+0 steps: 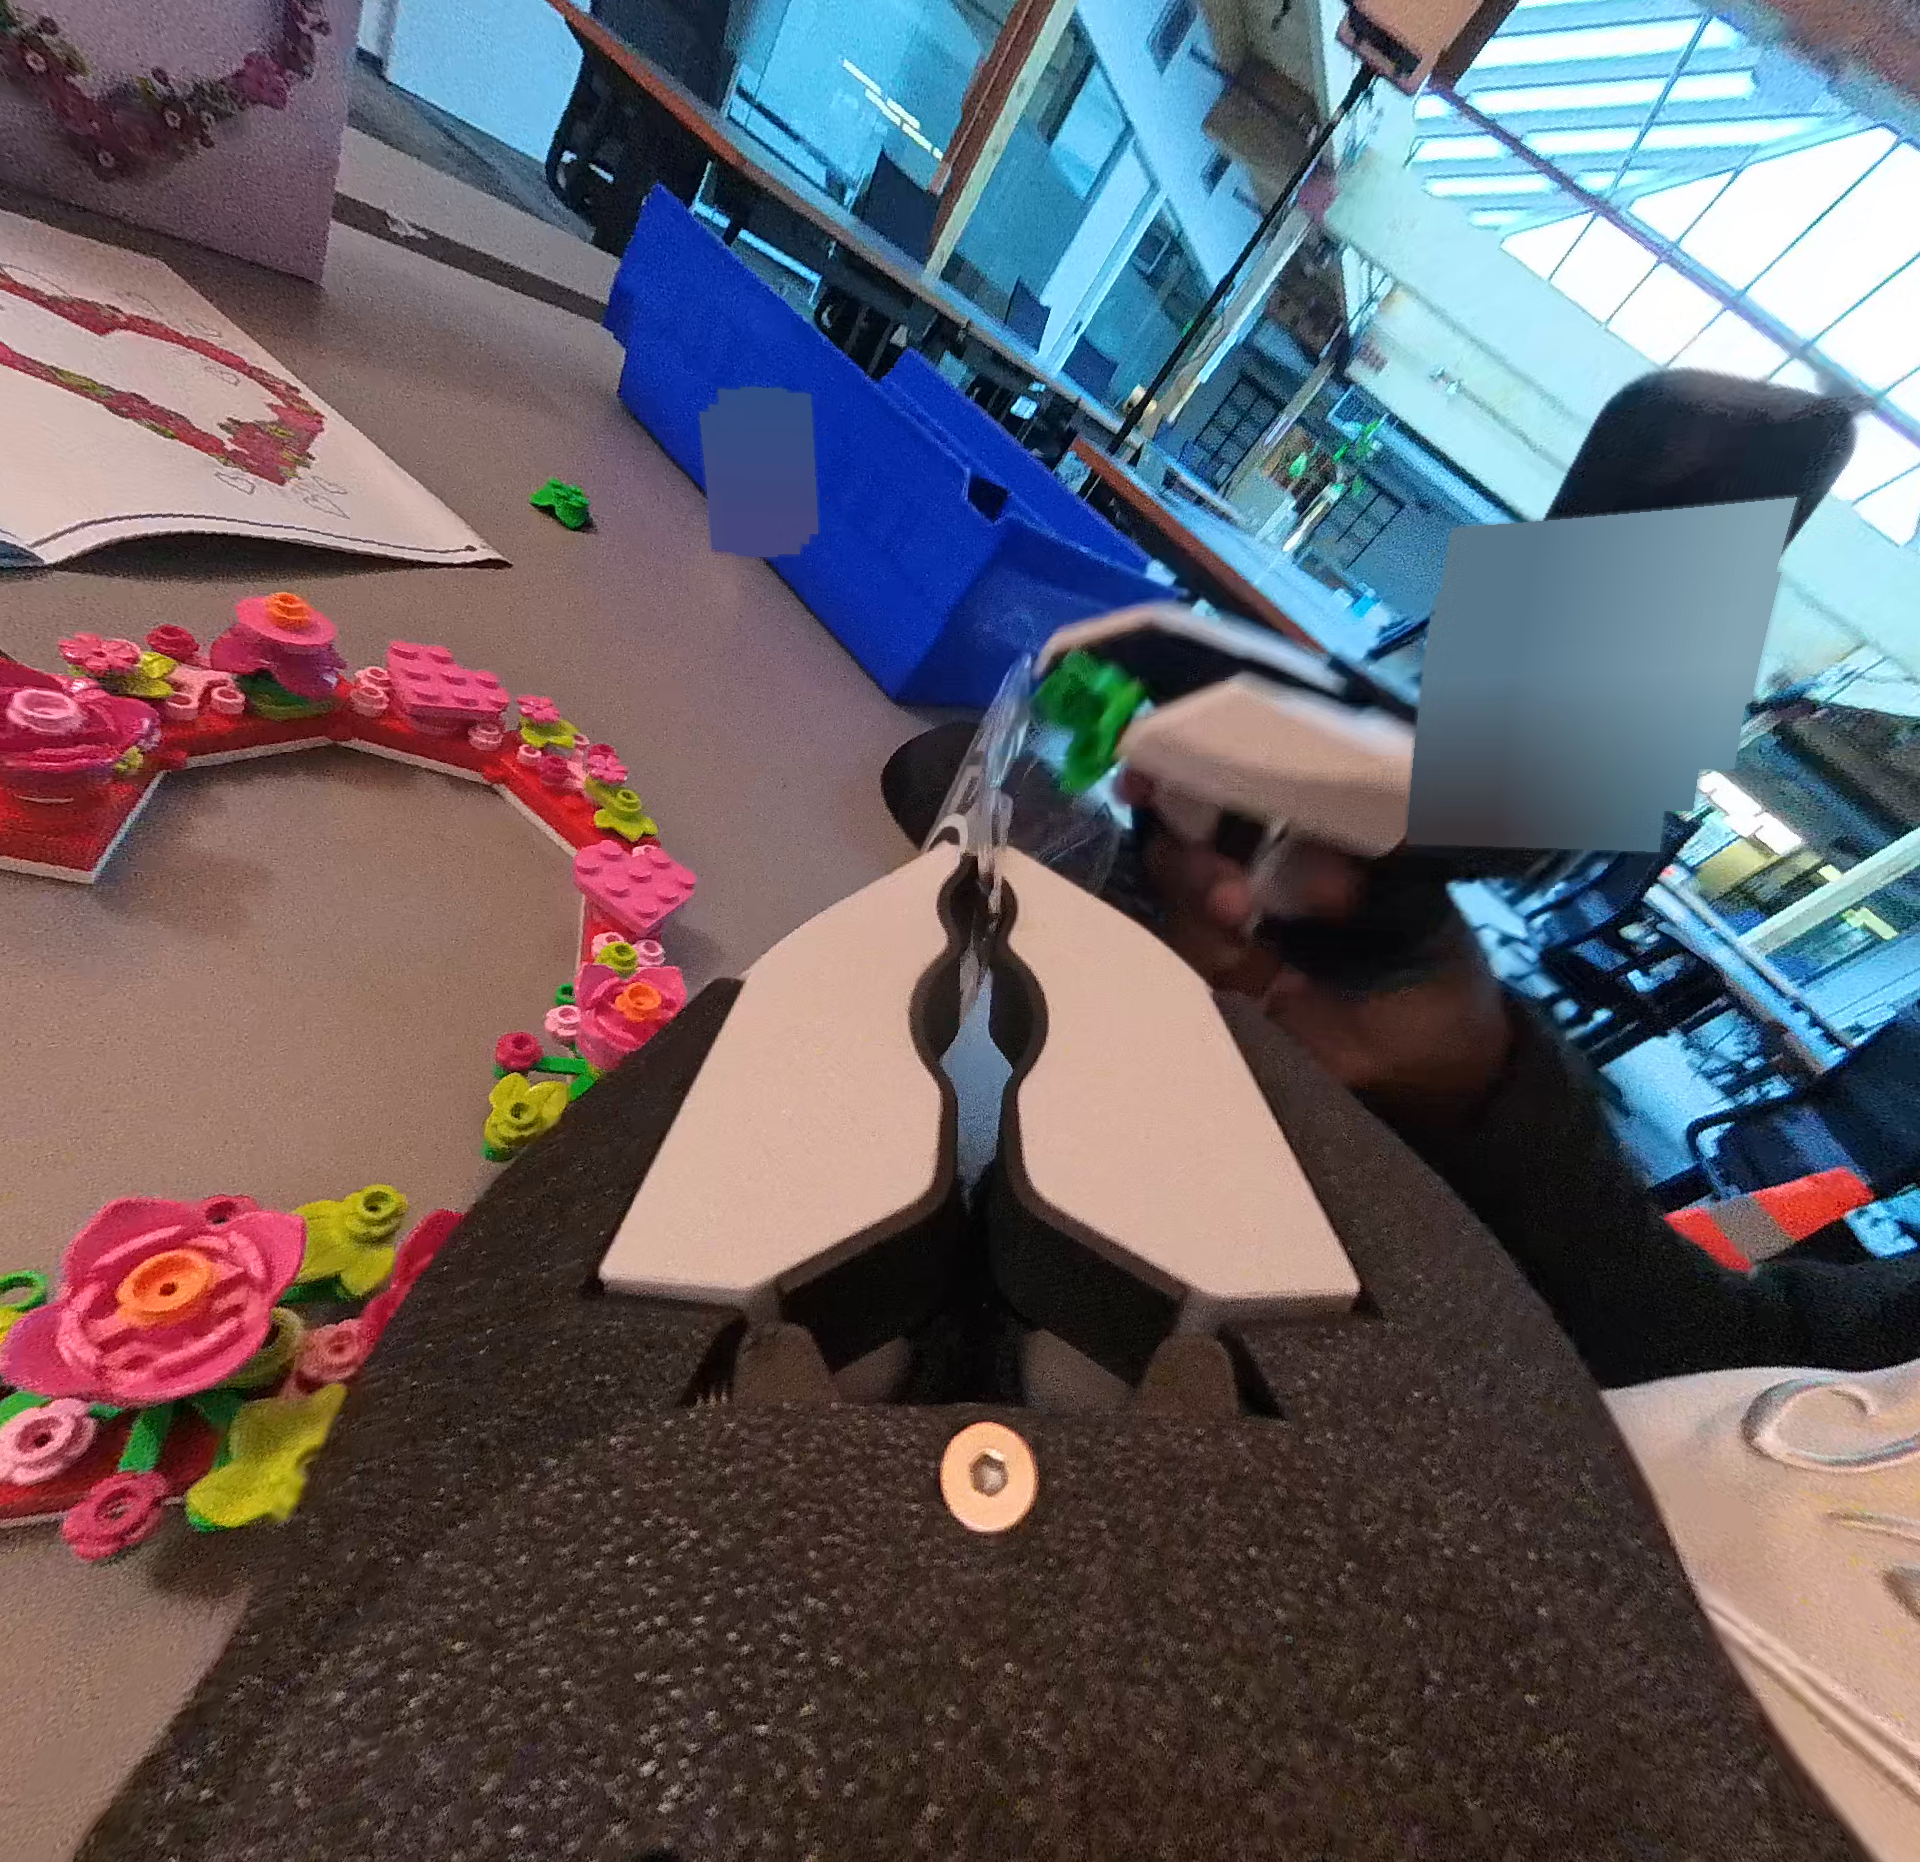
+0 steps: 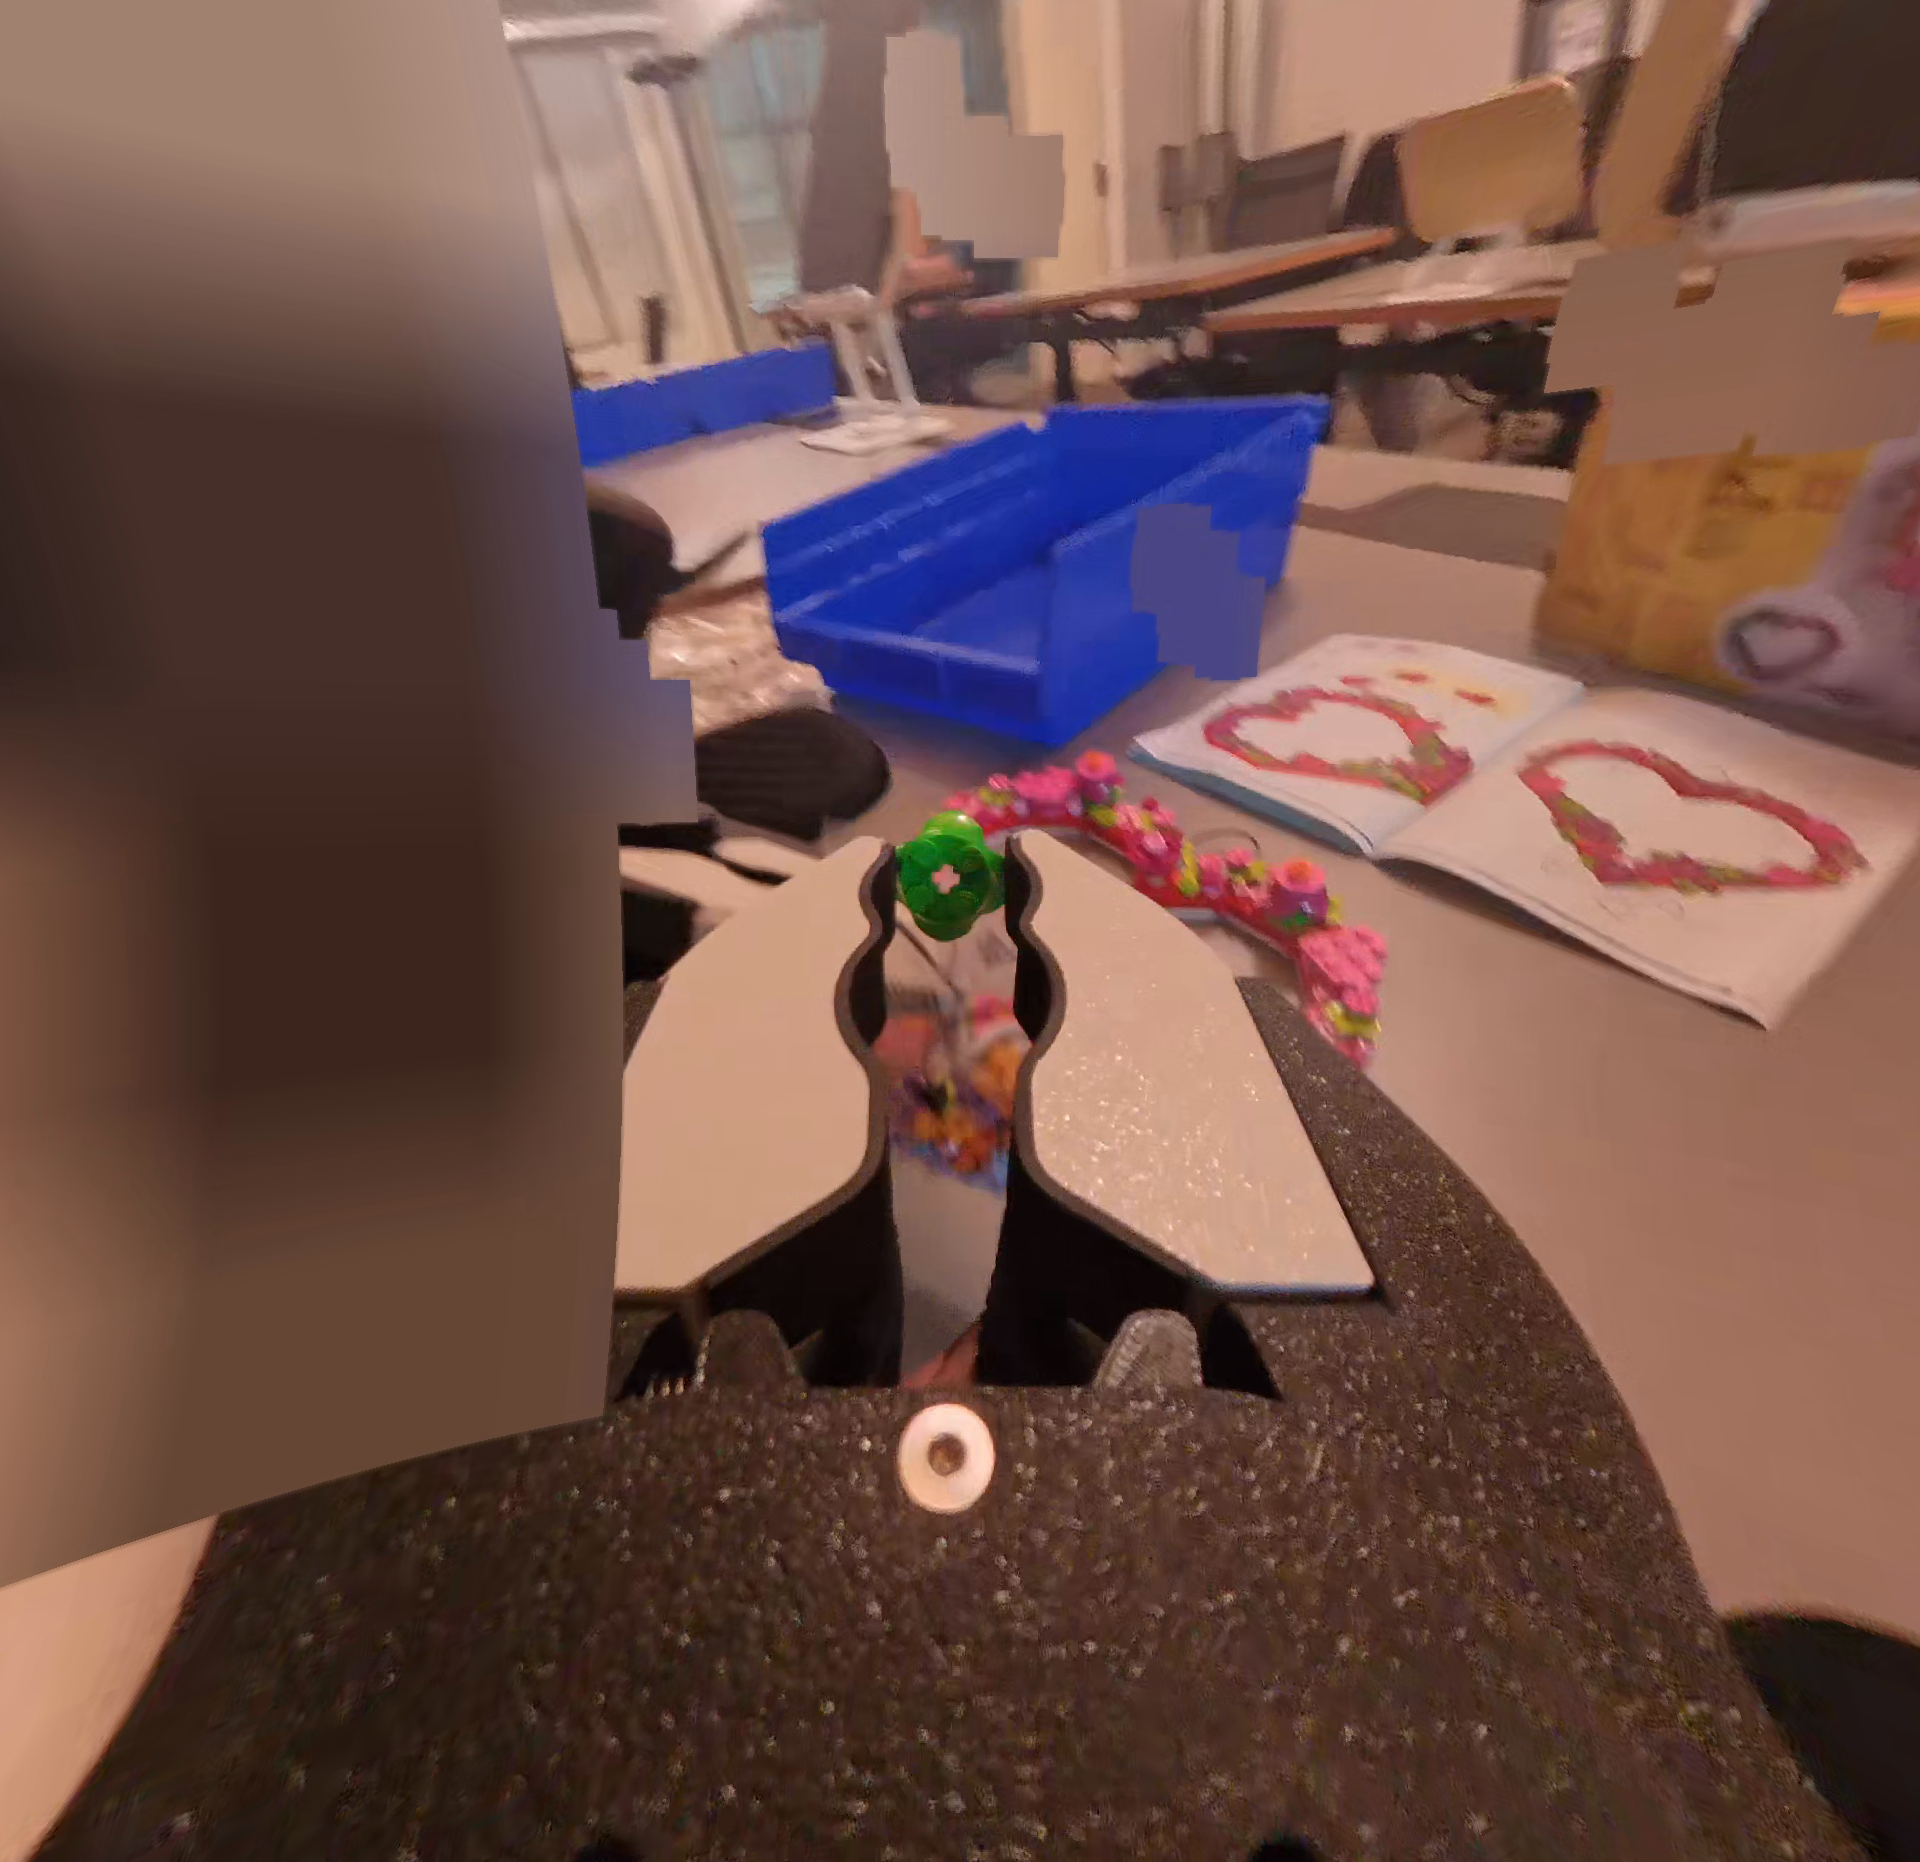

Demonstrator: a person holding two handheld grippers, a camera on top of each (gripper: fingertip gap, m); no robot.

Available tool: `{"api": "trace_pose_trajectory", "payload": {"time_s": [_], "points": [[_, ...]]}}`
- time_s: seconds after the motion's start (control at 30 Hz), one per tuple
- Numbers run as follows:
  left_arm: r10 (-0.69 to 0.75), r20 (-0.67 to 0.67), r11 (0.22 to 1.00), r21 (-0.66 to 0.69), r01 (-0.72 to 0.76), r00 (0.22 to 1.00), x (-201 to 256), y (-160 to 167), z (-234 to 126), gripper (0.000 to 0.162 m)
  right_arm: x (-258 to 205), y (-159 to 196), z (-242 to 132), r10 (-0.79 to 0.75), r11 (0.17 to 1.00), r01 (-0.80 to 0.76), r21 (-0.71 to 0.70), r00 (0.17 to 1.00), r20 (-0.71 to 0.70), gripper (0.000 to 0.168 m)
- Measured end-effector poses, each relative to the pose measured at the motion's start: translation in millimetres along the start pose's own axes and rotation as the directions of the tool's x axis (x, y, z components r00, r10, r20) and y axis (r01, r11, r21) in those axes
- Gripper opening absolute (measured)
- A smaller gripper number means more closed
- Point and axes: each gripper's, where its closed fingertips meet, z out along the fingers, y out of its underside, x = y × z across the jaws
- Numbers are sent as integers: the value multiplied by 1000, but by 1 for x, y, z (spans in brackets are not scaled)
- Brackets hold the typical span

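Observation:
My left gripper [image 1: 974,870] is shut on the edge of a clear plastic bag [image 1: 1003,773], which sticks up between its tips. My right gripper [image 2: 951,854] is shut on a small green leaf brick [image 2: 948,882] held at its tips. In the left wrist view the right gripper [image 1: 1093,692] holds that green brick [image 1: 1086,716] right at the bag's top. The bag [image 2: 945,1085] hangs below the right fingers with coloured small pieces inside. A red heart-shaped brick wreath [image 1: 436,732] with pink flowers lies on the grey table [image 1: 436,378], also in the right wrist view [image 2: 1195,877].
A loose green brick [image 1: 561,503] lies on the table near an open instruction booklet [image 1: 187,441] [image 2: 1507,804]. Blue bins [image 1: 831,462] [image 2: 1039,586] stand behind. A product box [image 2: 1714,565] stands at the far right. A person's dark sleeve [image 1: 1507,1137] is at right. The grippers are tip to tip, or close to it. The red heart-shaped brick wreath [image 1: 436,732] is about 15 cm from both grippers' fingertips.

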Motion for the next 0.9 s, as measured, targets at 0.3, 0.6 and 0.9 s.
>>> {"api": "trace_pose_trajectory", "payload": {"time_s": [0.3,0.6,0.9], "points": [[-30,-10,999,-14,30,1000,1,7,3,0,15,44,-5,-153,929,89,-358,976,-156,20],[-111,-52,994,-21,110,992,0,7,3,0,6,21,-17,-340,825,336,-454,937,76,28],[-139,-91,989,-56,134,986,5,10,5,0,13,37,-19,-791,258,893,-369,414,450,0]]}}
